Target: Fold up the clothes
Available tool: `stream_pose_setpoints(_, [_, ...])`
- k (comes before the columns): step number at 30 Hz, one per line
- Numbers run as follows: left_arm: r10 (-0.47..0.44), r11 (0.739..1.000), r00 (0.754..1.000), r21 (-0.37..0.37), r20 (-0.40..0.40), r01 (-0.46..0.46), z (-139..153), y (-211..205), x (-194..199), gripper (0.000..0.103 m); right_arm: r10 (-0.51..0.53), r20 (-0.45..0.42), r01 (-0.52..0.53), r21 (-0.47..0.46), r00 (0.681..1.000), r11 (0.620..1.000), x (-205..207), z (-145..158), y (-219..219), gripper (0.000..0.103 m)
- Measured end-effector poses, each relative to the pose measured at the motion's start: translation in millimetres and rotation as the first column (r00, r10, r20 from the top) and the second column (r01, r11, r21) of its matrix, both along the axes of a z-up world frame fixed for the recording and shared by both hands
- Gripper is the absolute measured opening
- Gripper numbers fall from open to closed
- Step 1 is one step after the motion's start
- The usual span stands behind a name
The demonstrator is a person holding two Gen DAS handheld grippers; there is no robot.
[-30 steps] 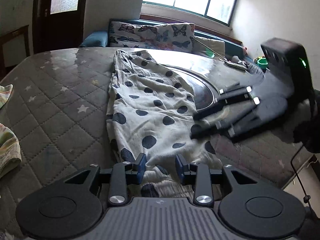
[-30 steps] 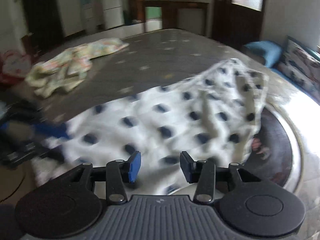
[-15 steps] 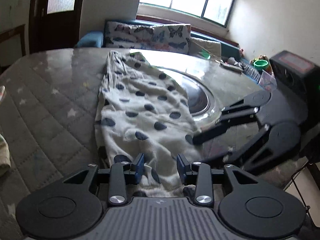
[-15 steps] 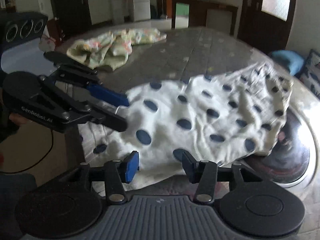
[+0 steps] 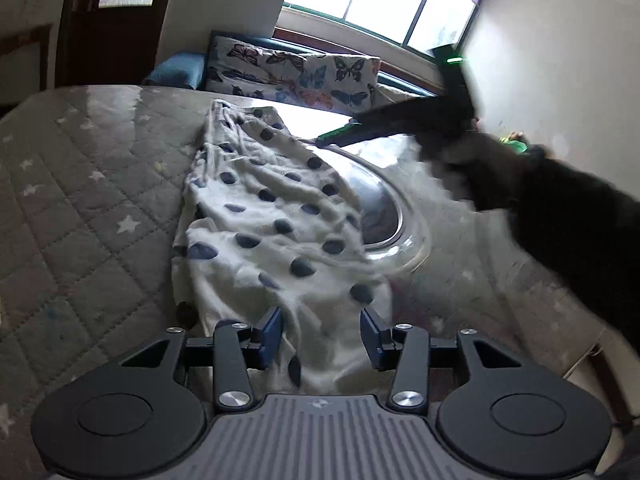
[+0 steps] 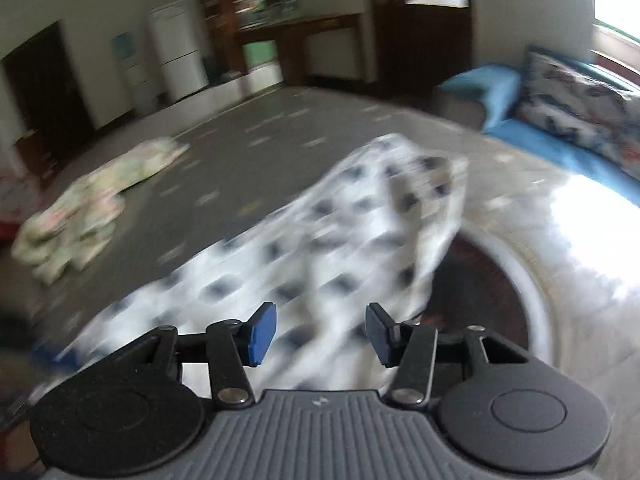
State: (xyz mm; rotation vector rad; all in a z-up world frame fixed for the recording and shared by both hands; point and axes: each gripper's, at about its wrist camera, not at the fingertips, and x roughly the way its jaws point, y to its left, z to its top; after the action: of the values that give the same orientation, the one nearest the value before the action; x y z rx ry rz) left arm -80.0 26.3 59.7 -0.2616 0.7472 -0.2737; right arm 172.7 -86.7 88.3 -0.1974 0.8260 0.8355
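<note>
Polka-dot garment (image 5: 272,224): lay spread lengthwise on the quilted table cover (image 5: 80,208), running away from the left gripper (image 5: 320,334), its near end between and under that gripper's blue pads, which did not press it.
Left gripper: jaws had just been opening, partly apart, holding nothing.
Right gripper (image 6: 318,334): jaws also just opening, partly apart, empty, above the garment's edge; view blurred.
Glass turntable (image 5: 404,216): right of the garment, partly under it.
Crumpled floral cloth (image 6: 84,208): well left of the right gripper.
Butterfly cushion (image 5: 296,76): beyond the table.
</note>
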Motion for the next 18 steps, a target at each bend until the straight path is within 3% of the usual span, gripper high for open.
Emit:
stream_pose_setpoints(4, [0.013, 1.000, 1.000, 0.003, 0.005, -0.013, 9.2, 4.3, 25.7, 0.049, -0.111, 0.004, 0.111, 0.020, 0.994, 0.994, 70.2, -12.9, 3.4, 0.052])
stream_pose_setpoints(8, [-0.005, 1.000, 0.998, -0.004, -0.058, 0.005, 3.2, 5.9, 47.6, 0.049, -0.175, -0.028, 0.177, 0.072, 0.984, 0.982, 124.8, -26.9, 15.4, 0.053])
stream_pose_setpoints(18, [-0.009, 1.000, 0.991, 0.008, -0.136, 0.010, -16.3, 8.6, 67.3, 0.050, -0.204, -0.076, 0.213, 0.132, 0.976, 0.968, 178.5, -60.8, 32.0, 0.056])
